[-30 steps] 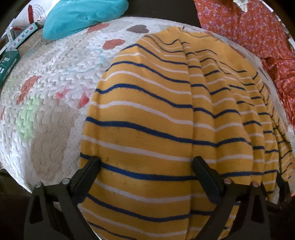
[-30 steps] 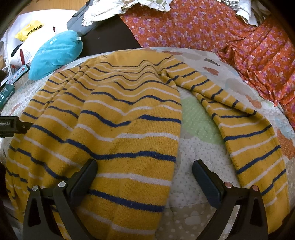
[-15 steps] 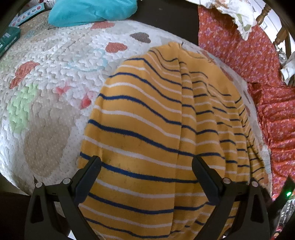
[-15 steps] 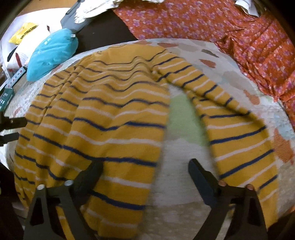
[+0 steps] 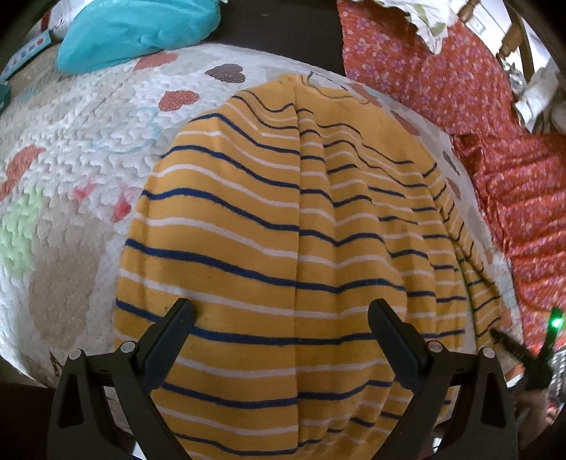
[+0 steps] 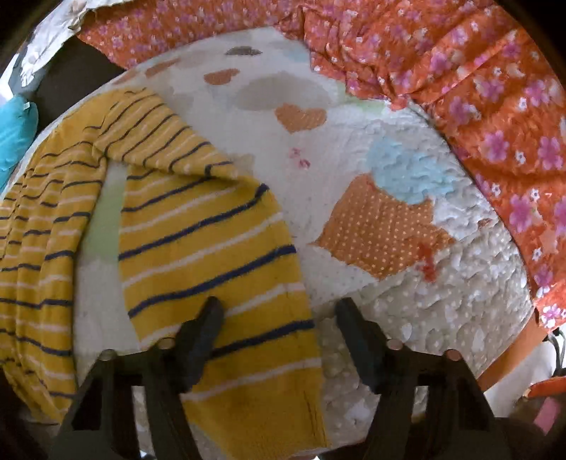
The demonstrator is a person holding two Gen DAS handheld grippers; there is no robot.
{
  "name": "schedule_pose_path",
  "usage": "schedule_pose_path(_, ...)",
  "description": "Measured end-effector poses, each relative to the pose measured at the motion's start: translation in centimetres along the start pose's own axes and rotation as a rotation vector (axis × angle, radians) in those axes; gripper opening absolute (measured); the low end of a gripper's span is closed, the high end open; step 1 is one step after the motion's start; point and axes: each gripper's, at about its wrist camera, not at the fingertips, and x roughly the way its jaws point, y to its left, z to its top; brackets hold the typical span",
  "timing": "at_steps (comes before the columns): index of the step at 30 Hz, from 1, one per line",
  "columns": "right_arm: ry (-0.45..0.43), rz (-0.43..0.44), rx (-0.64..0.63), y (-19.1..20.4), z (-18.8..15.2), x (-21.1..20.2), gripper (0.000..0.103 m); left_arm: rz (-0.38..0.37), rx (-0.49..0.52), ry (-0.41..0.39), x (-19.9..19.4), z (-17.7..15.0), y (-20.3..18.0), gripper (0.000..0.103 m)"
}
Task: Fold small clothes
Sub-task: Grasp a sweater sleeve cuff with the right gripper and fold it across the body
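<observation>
A yellow sweater (image 5: 283, 212) with navy and white stripes lies flat on the quilt, its body creased down the middle. My left gripper (image 5: 281, 308) hovers open over the body's lower part, both fingers wide apart above the fabric. In the right wrist view the sweater's right sleeve (image 6: 212, 247) stretches out towards the camera. My right gripper (image 6: 278, 311) is over the sleeve's cuff end, jaws closing. The cuff's right edge lies between them, and the pads do not press on it. The left finger (image 6: 201, 339) rests over the sleeve.
The sweater rests on a white quilt (image 5: 70, 141) with heart patches (image 6: 389, 212). Red floral cloth (image 6: 460, 70) is bunched along the far and right sides. A teal cushion (image 5: 134, 28) sits at the far left. The quilt's rounded edge drops off near both grippers.
My right gripper has swung right from the sweater's hem to the sleeve's cuff end, and its jaws have narrowed a lot. The left gripper stays open over the body, tilted up slightly.
</observation>
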Motion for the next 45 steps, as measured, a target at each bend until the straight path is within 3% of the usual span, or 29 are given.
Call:
schedule_pose_path(1,-0.008,0.026,-0.03,0.2,0.5,-0.2,0.006,0.006,0.003,0.003,0.1,0.0,0.0,0.099)
schedule_pose_path(3,0.0,0.052,-0.058,0.0,2.5,-0.2,0.006,0.006,-0.008,0.014,0.3,0.0,0.3,0.099)
schedule_pose_path(7,-0.168,-0.135,-0.211,0.1,9.2,-4.1,0.006,-0.003,-0.042,0.014,0.3,0.1,1.1,0.098)
schedule_pose_path(10,-0.393,-0.313,-0.249,-0.4,15.4,-8.4,0.006,0.014,-0.046,0.005,0.3,0.2,1.2,0.099)
schedule_pose_path(12,-0.533,-0.377,-0.272,-0.1,16.6,-11.6,0.006,0.015,-0.051,0.005,0.3,0.2,1.3,0.099)
schedule_pose_path(14,-0.565,-0.376,-0.278,0.1,16.3,-12.0,0.007,0.014,-0.058,0.004,0.2,0.3,1.4,0.099)
schedule_pose_path(16,-0.525,-0.341,-0.29,0.3,14.4,-9.7,0.01,0.007,-0.069,0.006,0.2,0.3,1.6,0.099)
schedule_pose_path(18,-0.37,-0.325,-0.334,0.5,11.5,-4.7,0.024,-0.003,-0.077,0.014,0.3,0.3,1.7,0.098)
schedule_pose_path(21,-0.153,-0.31,-0.325,-0.7,8.1,0.7,0.025,-0.004,-0.069,0.016,0.2,0.1,1.5,0.098)
schedule_pose_path(23,-0.103,-0.274,-0.242,-2.3,7.0,2.1,0.025,-0.005,-0.06,0.013,0.1,0.1,1.3,0.099)
schedule_pose_path(25,-0.093,-0.223,-0.126,-4.2,6.8,2.1,0.028,0.003,-0.049,0.009,0.1,0.1,1.0,0.099)
schedule_pose_path(27,-0.108,-0.155,-0.012,-5.7,6.9,1.3,0.042,0.006,-0.04,0.011,0.2,0.1,0.8,0.098)
schedule_pose_path(33,-0.192,0.077,0.148,-4.0,7.7,0.4,0.064,0.023,-0.041,0.007,0.2,0.2,0.9,0.099)
schedule_pose_path(36,-0.193,0.171,0.191,-2.4,7.3,1.6,0.064,0.009,-0.081,0.005,0.0,0.4,1.9,0.099)
schedule_pose_path(39,-0.203,0.215,0.311,-4.1,7.8,2.5,0.064,-0.012,-0.117,0.005,-0.2,0.4,2.6,0.098)
schedule_pose_path(44,-0.238,0.32,0.73,-11.8,6.7,3.1,0.067,-0.016,-0.099,-0.004,-0.4,0.4,2.1,0.099)
schedule_pose_path(45,-0.239,0.308,0.771,-12.8,6.4,3.0,0.067,-0.013,-0.091,-0.003,-0.3,0.4,1.8,0.098)
